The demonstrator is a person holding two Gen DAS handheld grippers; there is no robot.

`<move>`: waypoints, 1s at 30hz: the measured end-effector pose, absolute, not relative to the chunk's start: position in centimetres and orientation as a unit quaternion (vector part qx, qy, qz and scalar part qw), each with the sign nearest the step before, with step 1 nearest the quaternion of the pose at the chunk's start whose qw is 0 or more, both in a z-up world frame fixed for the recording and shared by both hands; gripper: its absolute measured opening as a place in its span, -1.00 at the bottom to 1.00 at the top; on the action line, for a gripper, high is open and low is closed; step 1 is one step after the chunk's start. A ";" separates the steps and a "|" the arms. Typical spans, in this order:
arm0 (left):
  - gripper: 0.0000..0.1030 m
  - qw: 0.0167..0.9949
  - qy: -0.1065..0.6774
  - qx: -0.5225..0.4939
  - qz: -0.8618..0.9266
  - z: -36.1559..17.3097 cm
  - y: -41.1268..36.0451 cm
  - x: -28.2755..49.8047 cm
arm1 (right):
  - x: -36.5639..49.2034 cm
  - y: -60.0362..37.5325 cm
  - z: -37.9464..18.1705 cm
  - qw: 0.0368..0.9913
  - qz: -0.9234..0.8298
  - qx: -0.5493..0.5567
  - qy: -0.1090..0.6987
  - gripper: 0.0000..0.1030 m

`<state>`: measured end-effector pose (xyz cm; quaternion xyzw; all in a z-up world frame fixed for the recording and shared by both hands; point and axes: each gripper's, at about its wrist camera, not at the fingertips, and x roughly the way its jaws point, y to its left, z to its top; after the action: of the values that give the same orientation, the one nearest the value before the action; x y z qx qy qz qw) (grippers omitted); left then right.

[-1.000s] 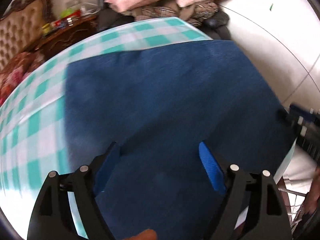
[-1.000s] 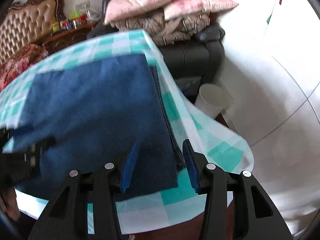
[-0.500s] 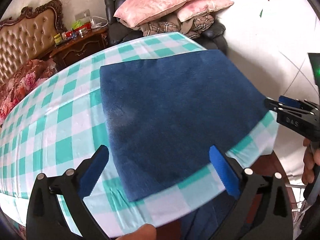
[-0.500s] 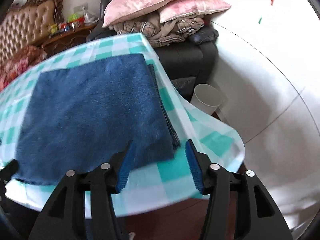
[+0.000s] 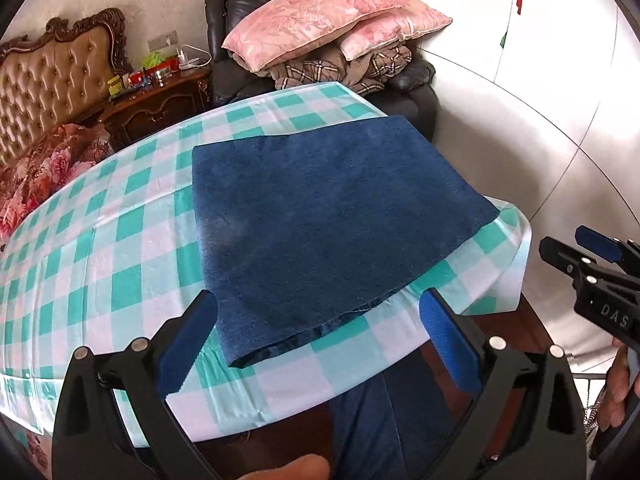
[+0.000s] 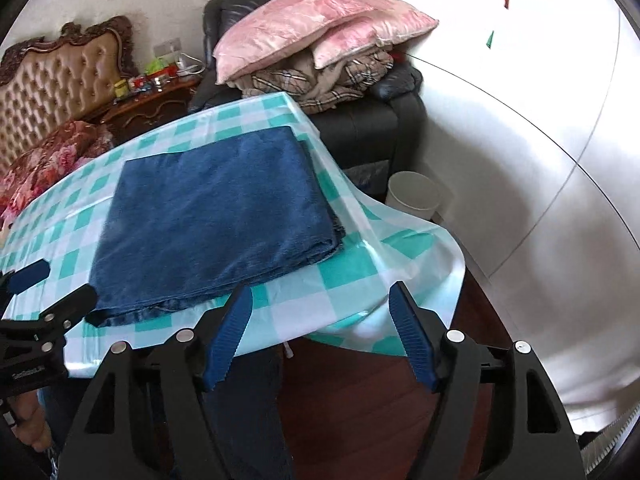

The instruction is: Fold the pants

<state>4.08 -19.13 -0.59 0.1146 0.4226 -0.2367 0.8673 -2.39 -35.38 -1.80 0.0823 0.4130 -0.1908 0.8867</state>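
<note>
On the checked tablecloth (image 5: 120, 240), pants (image 5: 320, 208) lie folded; left gripper (image 5: 316, 344) and right gripper (image 6: 320, 336) gape wide, empty; square the layered edges.

dark blue pants (image 5: 328, 216), teal-white checked tablecloth (image 5: 100, 248) under them, pink pillows (image 6: 304, 28) ahead, blue gripper pads (image 6: 228, 340)

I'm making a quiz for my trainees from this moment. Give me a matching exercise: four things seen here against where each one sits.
Things:
1. folded blue pants
2. pink pillows
3. white bin
4. left gripper

Places:
A. on the floor beside the dark armchair
B. flat on the checked tablecloth
C. open, at the table's near edge, holding nothing
D. stacked on plaid blankets on the armchair

Pairs: 1-B, 2-D, 3-A, 4-C
</note>
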 end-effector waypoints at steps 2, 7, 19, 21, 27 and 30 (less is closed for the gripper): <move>0.96 0.868 0.421 0.114 -0.236 -0.4 -19.1 4.0 | -2.5 -35.1 -1.7 0.889 -0.186 0.083 0.411 0.33; 0.96 0.870 0.419 0.112 -0.233 -0.1 -19.0 3.8 | -2.5 -34.8 -1.8 0.890 -0.176 0.079 0.412 0.33; 0.96 0.868 0.425 0.113 -0.229 -0.1 -19.3 4.0 | -2.3 -34.8 -2.0 0.889 -0.182 0.072 0.415 0.33; 0.96 0.868 0.425 0.112 -0.230 -0.1 -19.3 3.9 | -2.3 -34.8 -2.0 0.889 -0.178 0.076 0.414 0.33; 0.96 0.869 0.426 0.111 -0.227 -0.3 -19.1 4.1 | -2.2 -34.9 -2.0 0.891 -0.170 0.082 0.414 0.33; 0.96 0.869 0.426 0.111 -0.227 -0.3 -19.1 4.1 | -2.2 -35.0 -2.2 0.890 -0.169 0.084 0.416 0.33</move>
<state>4.14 -19.06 -0.30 0.1109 0.4263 -0.2271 0.8686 -2.19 -34.95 -2.19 0.0841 0.4157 -0.1695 0.8896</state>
